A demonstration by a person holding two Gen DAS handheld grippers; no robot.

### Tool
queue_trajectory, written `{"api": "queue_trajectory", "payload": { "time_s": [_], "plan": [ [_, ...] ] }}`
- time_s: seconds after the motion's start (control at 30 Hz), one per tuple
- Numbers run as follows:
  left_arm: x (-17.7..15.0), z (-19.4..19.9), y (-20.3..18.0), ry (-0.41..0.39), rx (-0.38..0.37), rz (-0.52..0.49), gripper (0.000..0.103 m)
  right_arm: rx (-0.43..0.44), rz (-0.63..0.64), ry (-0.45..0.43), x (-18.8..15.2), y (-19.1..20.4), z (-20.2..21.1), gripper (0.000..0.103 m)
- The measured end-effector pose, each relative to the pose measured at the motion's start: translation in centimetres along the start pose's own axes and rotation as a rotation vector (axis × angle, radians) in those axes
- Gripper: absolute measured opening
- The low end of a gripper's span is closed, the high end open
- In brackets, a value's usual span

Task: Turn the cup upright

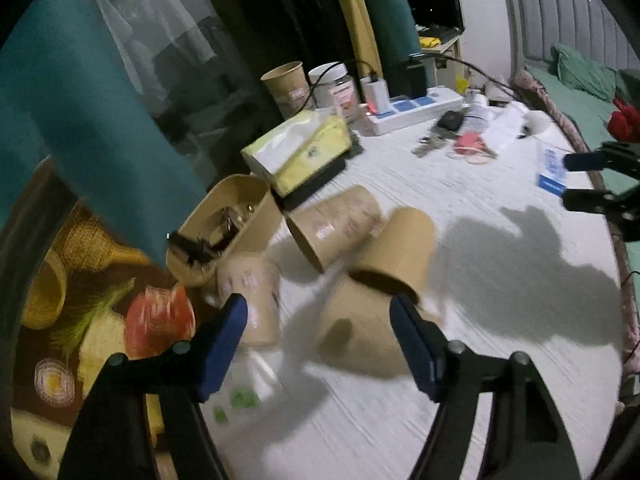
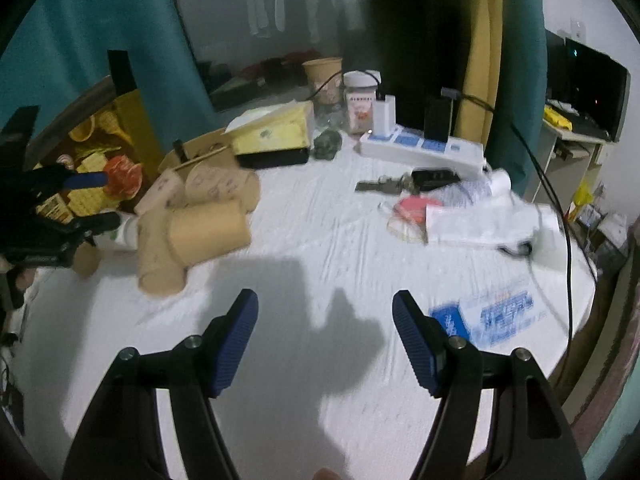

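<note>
Now we tilt both tongs down at the white counter [image 2: 320, 240]; left tongs [image 1: 318, 312] gape empty over a toppled cup [image 1: 394, 256], one of five lying heaped; right tongs [image 2: 325, 312] gape empty over bare cloth.

A lived-in bedroom doubles as a workspace: a bed [image 1: 576, 92] with green bedding and a grey padded headboard [image 1: 568, 16] stands beside a round table [image 1: 460, 344] under a white cloth. Teal and yellow curtains [image 2: 484, 48] flank a dark window with clothes hanging behind it. Household clutter crowds the table: a tissue pack [image 1: 300, 152], a power strip [image 2: 424, 148] with chargers, keys [image 2: 384, 184], a lidded jar [image 2: 360, 104], papers, and toppled paper cups [image 2: 200, 224]. A dark monitor [image 2: 584, 96] sits on a small stand by the wall.
</note>
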State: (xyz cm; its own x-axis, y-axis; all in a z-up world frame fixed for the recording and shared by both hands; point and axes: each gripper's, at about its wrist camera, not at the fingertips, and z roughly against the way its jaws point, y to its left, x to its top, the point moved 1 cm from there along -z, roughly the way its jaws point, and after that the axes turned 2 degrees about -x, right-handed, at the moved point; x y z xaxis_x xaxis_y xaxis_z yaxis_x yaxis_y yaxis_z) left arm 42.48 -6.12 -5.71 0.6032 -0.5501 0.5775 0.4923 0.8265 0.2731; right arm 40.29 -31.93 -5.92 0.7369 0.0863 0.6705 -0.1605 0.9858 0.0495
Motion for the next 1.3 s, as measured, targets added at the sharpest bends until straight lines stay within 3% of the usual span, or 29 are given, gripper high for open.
{"api": "queue_trajectory", "payload": {
  "time_s": [0.17, 0.4, 0.53, 0.67, 0.93, 1.07, 1.3],
  "plan": [
    [3.4, -4.7, 0.9, 0.031, -0.007, -0.12, 0.074, 0.001, 0.004, 0.013, 1.3, -0.7, -1.5, 0.067],
    [5.9, -10.5, -0.7, 0.147, -0.018, -0.389, 0.074, 0.015, -0.05, 0.05, 0.3, -2.9, -3.0, 0.067],
    [6.5, -12.4, -1.3, 0.216, -0.085, -0.468, 0.074, 0.013, -0.071, 0.052, 0.0, -4.0, -3.1, 0.067],
    [7.0, -12.6, -1.8, 0.2, -0.109, -0.523, 0.074, 0.015, -0.08, 0.053, -0.3, -4.7, -3.3, 0.067],
    [8.2, -14.3, -1.4, 0.27, -0.207, -0.495, 0.074, 0.027, -0.089, 0.06, -0.8, -5.1, -3.2, 0.067],
    [9.0, -16.0, -0.5, 0.318, -0.26, -0.429, 0.07, 0.03, -0.102, 0.055, -1.0, -5.4, -2.7, 0.067],
    [9.8, -16.0, 0.7, 0.324, -0.302, -0.323, 0.066, 0.031, -0.119, 0.04, -1.3, -5.8, -1.4, 0.067]
  ]
}}
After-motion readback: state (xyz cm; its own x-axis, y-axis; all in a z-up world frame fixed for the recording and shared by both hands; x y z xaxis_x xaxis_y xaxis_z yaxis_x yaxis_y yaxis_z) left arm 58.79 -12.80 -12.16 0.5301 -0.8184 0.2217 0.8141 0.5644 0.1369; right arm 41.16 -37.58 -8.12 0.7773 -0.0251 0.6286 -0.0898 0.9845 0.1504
